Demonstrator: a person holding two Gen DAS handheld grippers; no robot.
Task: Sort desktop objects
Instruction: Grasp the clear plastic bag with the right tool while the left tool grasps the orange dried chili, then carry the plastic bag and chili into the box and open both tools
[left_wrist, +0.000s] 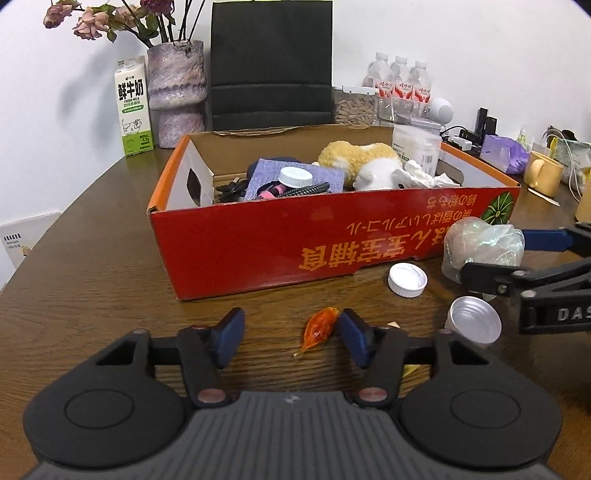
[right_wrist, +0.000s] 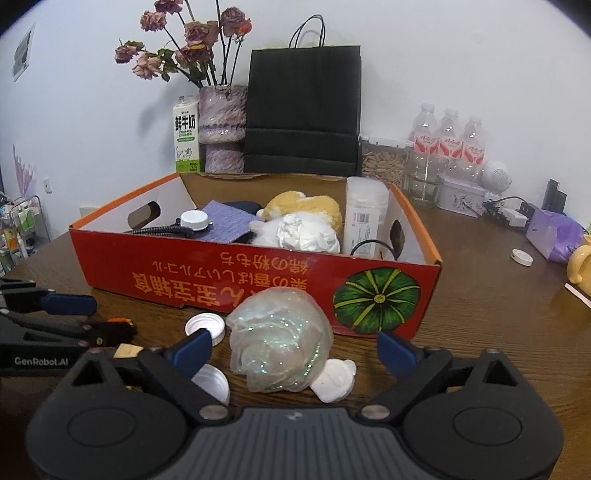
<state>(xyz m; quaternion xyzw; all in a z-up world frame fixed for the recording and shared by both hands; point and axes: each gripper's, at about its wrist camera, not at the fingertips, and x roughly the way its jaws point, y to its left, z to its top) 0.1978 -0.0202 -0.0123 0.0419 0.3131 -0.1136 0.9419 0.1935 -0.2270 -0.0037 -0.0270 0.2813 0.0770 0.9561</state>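
The left gripper (left_wrist: 291, 334) stands low over the brown wooden table (left_wrist: 92, 280), its blue pads apart with an orange wrapped candy (left_wrist: 320, 328) between them; the right pad (left_wrist: 352, 334) sits against the candy's right end, the left pad is well clear, so nothing is clenched yet. The right gripper (right_wrist: 293, 345) is spread wide around a crumpled, glittery clear plastic wad (right_wrist: 280, 341), which lies on the table between the pads without either pressing it. In the left wrist view that gripper's near finger crosses the front of the wad, hiding its lower edge. Just left of the wad lies a white cap (left_wrist: 407, 279); a silver cup-shaped cap (left_wrist: 476, 319) lies nearer, partly behind the right gripper's finger. A small white figure (right_wrist: 334, 380) pokes out from behind the wad, its shape hard to make out. A small tan piece beside the left gripper's right finger is mostly hidden. Beyond all this stands the red cardboard box (left_wrist: 258, 240), holding a plush toy (left_wrist: 360, 162), a purple cloth (left_wrist: 291, 177), a white-capped bottle (left_wrist: 295, 177), crumpled tissue and cables. Its near wall cuts off the lower contents.
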